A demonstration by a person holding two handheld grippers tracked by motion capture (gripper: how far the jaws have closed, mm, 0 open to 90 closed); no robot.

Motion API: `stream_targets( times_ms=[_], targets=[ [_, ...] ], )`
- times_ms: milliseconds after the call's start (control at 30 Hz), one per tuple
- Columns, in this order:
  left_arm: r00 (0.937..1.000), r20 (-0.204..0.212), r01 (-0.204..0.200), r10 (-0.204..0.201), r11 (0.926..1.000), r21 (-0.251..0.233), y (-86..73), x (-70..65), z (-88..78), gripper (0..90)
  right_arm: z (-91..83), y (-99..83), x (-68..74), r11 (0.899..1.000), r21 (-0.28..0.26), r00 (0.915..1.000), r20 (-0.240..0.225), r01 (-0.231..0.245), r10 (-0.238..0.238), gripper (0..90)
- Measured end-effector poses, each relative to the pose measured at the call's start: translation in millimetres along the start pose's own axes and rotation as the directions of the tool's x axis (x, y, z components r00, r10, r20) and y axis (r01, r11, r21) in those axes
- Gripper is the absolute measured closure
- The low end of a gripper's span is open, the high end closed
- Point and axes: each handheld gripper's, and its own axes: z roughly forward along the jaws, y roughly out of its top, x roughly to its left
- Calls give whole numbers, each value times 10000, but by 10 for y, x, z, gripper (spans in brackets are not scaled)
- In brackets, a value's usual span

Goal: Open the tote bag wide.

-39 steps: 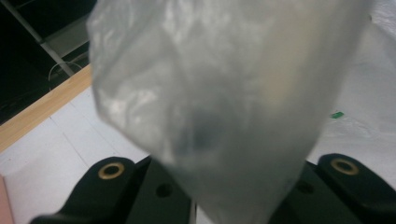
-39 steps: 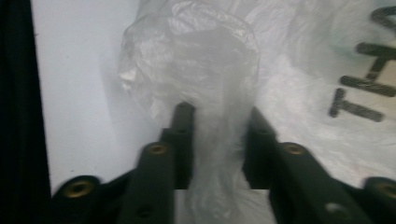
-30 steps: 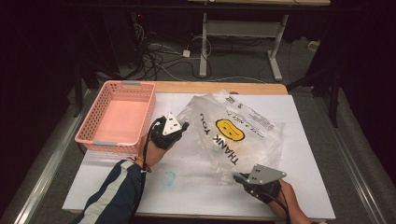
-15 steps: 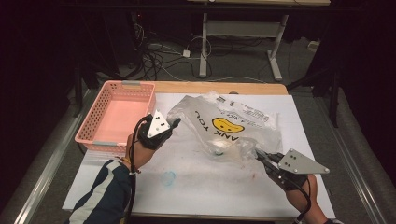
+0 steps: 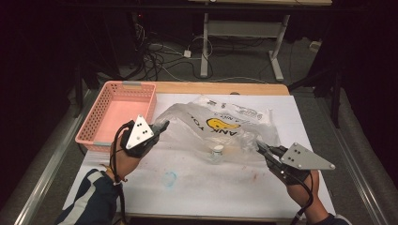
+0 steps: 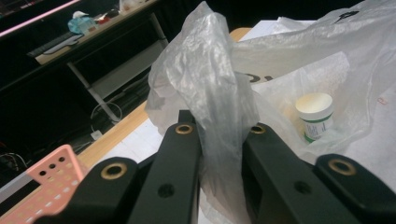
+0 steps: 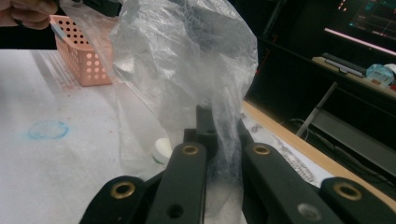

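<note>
A clear plastic bag (image 5: pixel 220 124) with a yellow smiley print lies on the white table cover (image 5: pixel 202 187), its near edge lifted and stretched between both grippers. My left gripper (image 5: pixel 162 125) is shut on the bag's left edge, a fold of film (image 6: pixel 210 70) pinched between its jaws (image 6: pixel 219 128). My right gripper (image 5: pixel 260 146) is shut on the bag's right edge, film (image 7: pixel 187 56) bunched between its jaws (image 7: pixel 224 140). A small white jar (image 5: pixel 217 152) with a green label stands upright inside the bag (image 6: pixel 315 114), partly veiled by film (image 7: pixel 162 149).
A pink perforated basket (image 5: pixel 117 115) stands at the table's left, beside the left gripper (image 6: pixel 51 177) (image 7: pixel 81 51). A blue ring mark (image 5: pixel 170 178) is drawn on the cover near the front. Floor cables and a desk frame lie beyond the far edge.
The left gripper has moved left and up, the right gripper right and up, each keeping its grip. The bag's near edge is now pulled wider and the jar shows inside.
</note>
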Motion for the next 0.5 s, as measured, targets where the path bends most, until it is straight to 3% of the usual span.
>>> stream_targets(
  times_ms=[333,500],
  targets=[
    [9995,-307,41,-60,9982,-596,14,39,-426,876,45,144,32,9993,-306,9997,-75,233,-236,900],
    [9996,-267,23,-41,9977,-680,16,39,-452,876,77,208,14,9987,-437,9997,-26,256,-257,900]
  ],
)
